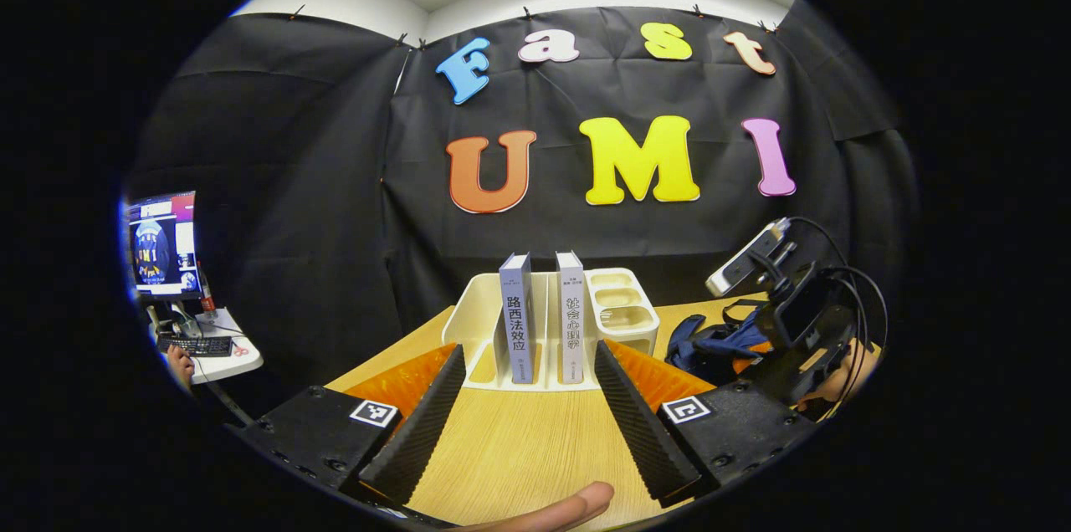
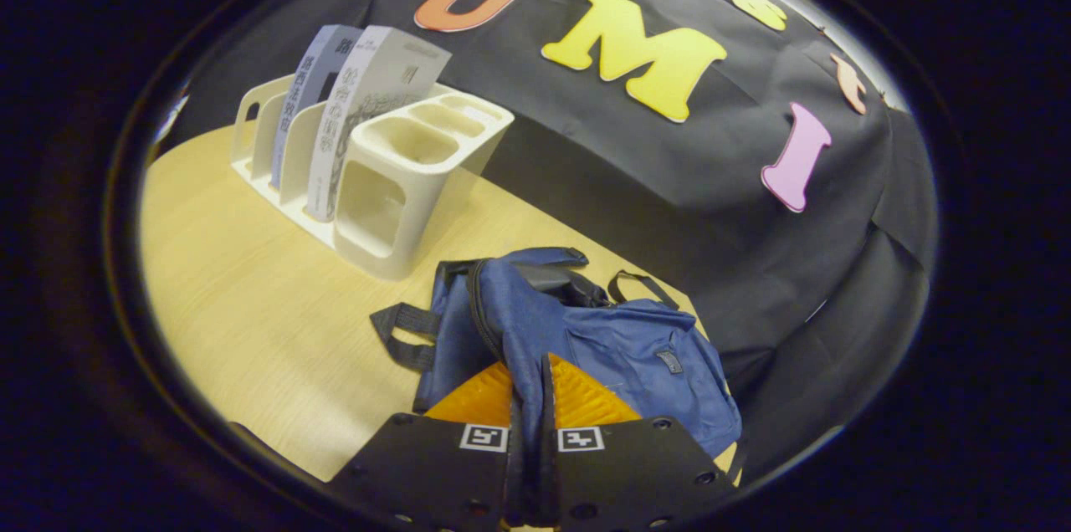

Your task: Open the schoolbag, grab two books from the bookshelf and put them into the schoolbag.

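Note:
On the wooden table [image 1: 519, 440] stands a white bookshelf [image 1: 477, 306] holding two upright books, a blue-grey book [image 1: 517, 323] and a white book [image 1: 571, 323]. My left gripper [image 1: 529, 352] is open wide in front of them, level with the shelf's front and touching nothing. The blue schoolbag [image 1: 711, 344] lies to the right of the shelf, with my right gripper [image 1: 795, 323] over it. In the right gripper view the right gripper [image 2: 529, 381] is shut on a fold of the schoolbag [image 2: 619, 340] near its zipper. The bookshelf [image 2: 393, 206] and both books [image 2: 368, 97] stand at the upper left.
The shelf's right end has small empty cup compartments [image 1: 623, 306]. A monitor [image 1: 163, 243] and a keyboard sit on a small white stand at far left, a hand [image 1: 180, 365] beside them. A fingertip [image 1: 569, 507] shows at the bottom edge. The black cloth wall runs just behind the table.

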Available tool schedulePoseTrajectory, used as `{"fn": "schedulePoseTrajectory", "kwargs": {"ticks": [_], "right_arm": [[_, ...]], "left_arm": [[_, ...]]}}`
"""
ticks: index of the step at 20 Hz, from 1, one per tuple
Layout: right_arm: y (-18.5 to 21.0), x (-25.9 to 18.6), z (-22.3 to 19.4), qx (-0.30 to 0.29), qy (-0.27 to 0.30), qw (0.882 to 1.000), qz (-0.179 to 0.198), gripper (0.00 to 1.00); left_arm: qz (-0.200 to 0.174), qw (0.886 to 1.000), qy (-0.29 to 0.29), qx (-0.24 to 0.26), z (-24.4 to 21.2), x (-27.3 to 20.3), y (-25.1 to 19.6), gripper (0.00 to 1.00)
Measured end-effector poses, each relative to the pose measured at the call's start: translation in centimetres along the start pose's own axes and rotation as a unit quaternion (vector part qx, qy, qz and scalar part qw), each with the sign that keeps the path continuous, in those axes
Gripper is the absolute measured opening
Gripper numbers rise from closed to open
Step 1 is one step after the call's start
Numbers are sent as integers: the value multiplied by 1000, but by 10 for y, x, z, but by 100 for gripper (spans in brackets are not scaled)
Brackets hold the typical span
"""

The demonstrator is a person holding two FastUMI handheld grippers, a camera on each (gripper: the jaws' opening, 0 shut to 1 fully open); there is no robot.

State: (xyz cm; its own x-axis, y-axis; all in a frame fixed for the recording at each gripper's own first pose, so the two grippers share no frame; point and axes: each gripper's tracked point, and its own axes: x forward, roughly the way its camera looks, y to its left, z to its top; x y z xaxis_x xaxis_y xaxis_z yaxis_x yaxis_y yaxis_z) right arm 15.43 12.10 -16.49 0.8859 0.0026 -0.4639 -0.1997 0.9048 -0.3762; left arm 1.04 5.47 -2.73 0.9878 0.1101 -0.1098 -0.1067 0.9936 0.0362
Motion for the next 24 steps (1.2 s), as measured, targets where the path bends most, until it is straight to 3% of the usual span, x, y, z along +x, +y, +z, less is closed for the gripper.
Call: {"fn": "schedulePoseTrajectory", "kwargs": {"ticks": [10,17,24], "right_arm": [[-114,-12,18,64,-55,996,17,7],[-153,-19,43,50,-98,994,16,7],[-195,-24,74,41,-108,993,34,7]], "left_arm": [[-90,993,57,-53,-27,39,-52,99],[-83,992,85,-34,-27,82,-63,99],[-84,993,81,-30,10,133,-72,99]]}}
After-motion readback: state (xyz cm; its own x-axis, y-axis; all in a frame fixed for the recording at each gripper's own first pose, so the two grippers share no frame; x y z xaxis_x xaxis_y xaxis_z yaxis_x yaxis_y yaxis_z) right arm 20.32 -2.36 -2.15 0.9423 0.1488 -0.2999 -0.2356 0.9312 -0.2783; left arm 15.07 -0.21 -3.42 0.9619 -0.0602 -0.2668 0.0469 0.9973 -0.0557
